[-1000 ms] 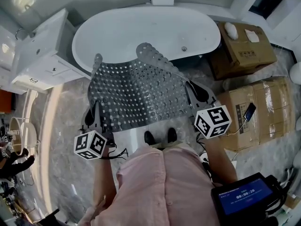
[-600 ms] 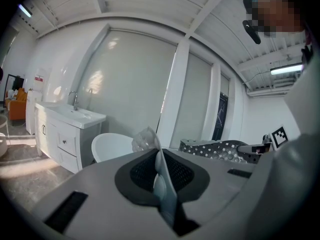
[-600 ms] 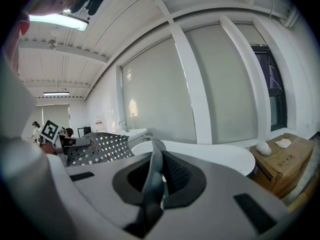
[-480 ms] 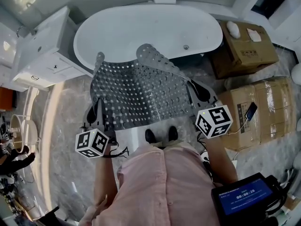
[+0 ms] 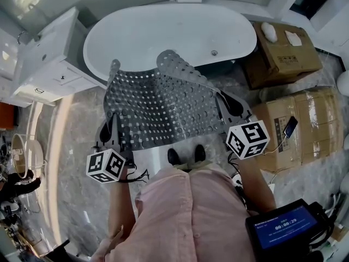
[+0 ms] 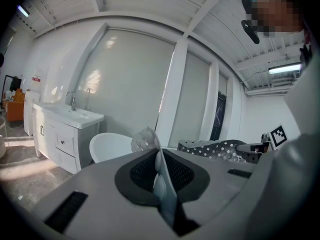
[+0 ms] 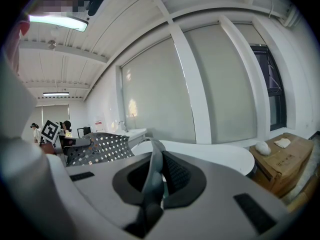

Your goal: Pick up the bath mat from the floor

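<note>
The grey bath mat [image 5: 163, 105], perforated with small holes, hangs stretched between my two grippers above the marble floor, in front of the bathtub. My left gripper [image 5: 112, 125] is shut on the mat's left edge. My right gripper [image 5: 224, 101] is shut on its right edge. In the left gripper view, a translucent fold of the mat [image 6: 159, 166] is pinched between the pads of the left gripper [image 6: 161, 184], and the rest of the mat [image 6: 220, 148] stretches off to the right. In the right gripper view, the right gripper [image 7: 151, 181] clamps the mat's edge [image 7: 154, 159], with the sheet [image 7: 100, 146] spreading left.
A white bathtub [image 5: 163, 31] stands just beyond the mat, a white vanity cabinet [image 5: 49, 64] to its left. Cardboard boxes [image 5: 281, 56] [image 5: 308, 127] fill the right side, with a phone [image 5: 289, 129] lying on one. The person's shoes [image 5: 185, 157] show below the mat.
</note>
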Demonstrator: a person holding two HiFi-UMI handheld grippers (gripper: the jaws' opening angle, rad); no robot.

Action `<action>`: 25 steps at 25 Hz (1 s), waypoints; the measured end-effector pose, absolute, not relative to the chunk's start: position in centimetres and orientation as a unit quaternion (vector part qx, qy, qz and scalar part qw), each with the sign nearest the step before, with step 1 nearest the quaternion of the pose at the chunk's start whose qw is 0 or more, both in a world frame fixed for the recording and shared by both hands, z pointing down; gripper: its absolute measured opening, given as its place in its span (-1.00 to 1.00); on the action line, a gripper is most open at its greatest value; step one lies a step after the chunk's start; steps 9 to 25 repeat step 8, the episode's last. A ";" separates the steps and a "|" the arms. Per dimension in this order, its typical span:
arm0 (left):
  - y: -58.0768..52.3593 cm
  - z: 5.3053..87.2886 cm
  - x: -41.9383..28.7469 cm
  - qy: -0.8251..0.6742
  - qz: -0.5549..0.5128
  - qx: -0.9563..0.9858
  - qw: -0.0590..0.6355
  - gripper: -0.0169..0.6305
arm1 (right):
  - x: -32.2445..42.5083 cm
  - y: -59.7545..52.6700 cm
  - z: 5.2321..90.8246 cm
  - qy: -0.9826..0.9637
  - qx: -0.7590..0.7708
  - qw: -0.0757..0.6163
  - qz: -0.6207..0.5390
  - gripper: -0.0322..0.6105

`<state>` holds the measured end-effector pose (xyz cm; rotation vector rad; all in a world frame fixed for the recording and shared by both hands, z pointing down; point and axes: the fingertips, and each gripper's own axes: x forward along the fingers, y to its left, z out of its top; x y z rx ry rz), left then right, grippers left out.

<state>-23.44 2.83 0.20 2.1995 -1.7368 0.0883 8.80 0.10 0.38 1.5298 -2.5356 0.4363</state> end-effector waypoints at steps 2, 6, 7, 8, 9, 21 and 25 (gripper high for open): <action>2.9 0.2 -23.3 -0.609 0.033 0.775 0.166 -0.83 | 8.9 0.2 0.4 -0.844 0.511 0.074 0.145 -0.82; 3.0 0.1 -23.0 -0.608 0.036 0.775 0.166 -0.83 | 9.4 0.3 0.3 -0.844 0.511 0.074 0.146 -0.82; 3.0 0.1 -22.9 -0.608 0.036 0.775 0.166 -0.83 | 9.5 0.3 0.3 -0.844 0.511 0.074 0.146 -0.82; 3.0 0.0 -22.7 -0.608 0.037 0.776 0.166 -0.83 | 9.6 0.4 0.3 -0.844 0.511 0.074 0.146 -0.82; 3.0 0.0 -22.7 -0.608 0.037 0.776 0.166 -0.83 | 9.6 0.4 0.3 -0.844 0.511 0.074 0.146 -0.82; 3.0 0.0 -22.7 -0.608 0.037 0.776 0.166 -0.83 | 9.6 0.4 0.3 -0.844 0.511 0.074 0.146 -0.82; 3.0 0.0 -22.7 -0.608 0.037 0.776 0.166 -0.83 | 9.6 0.4 0.3 -0.844 0.511 0.074 0.146 -0.82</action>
